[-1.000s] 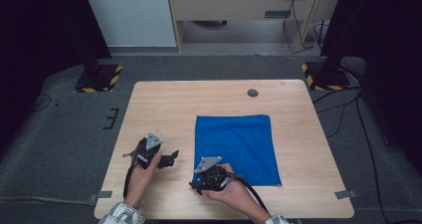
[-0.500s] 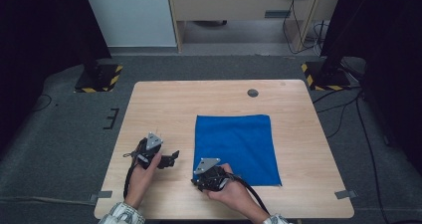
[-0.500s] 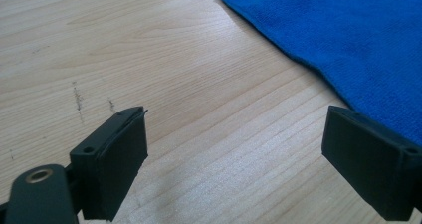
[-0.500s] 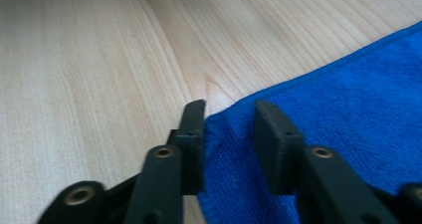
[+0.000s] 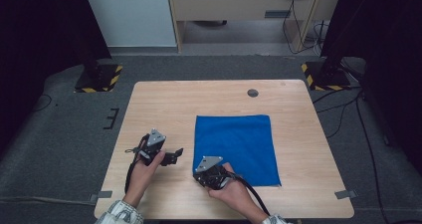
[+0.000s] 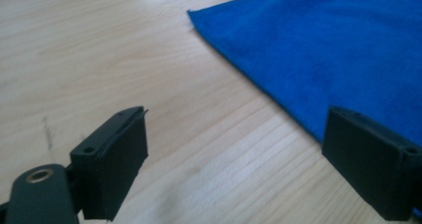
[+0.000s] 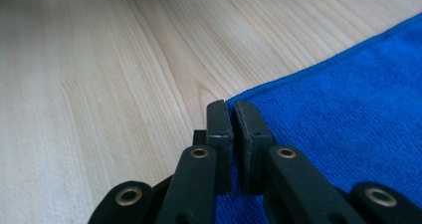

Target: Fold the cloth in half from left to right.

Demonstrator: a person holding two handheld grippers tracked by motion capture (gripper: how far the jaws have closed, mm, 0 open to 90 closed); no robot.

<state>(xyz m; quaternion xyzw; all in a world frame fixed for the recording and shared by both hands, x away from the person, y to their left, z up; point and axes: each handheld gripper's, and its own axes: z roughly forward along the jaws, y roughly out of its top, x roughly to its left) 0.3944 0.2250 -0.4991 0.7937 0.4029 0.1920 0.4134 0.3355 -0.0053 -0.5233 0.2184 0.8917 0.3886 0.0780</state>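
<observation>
Jaws of the right tool (image 7: 233, 115) have just been closing and now pinch the cloth's (image 5: 234, 144) near corner, ready to lift; left tool (image 6: 239, 159) waits wide beside it.

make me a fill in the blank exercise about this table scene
1. The cloth on the table is ____ in colour.
2. The right hand-held gripper has just been closing at the cloth's near ____ corner.
3. The left hand-held gripper has its jaws ____ over bare wood.
4. The cloth lies ____ on the table.

Missing words: blue; left; open; flat
</observation>
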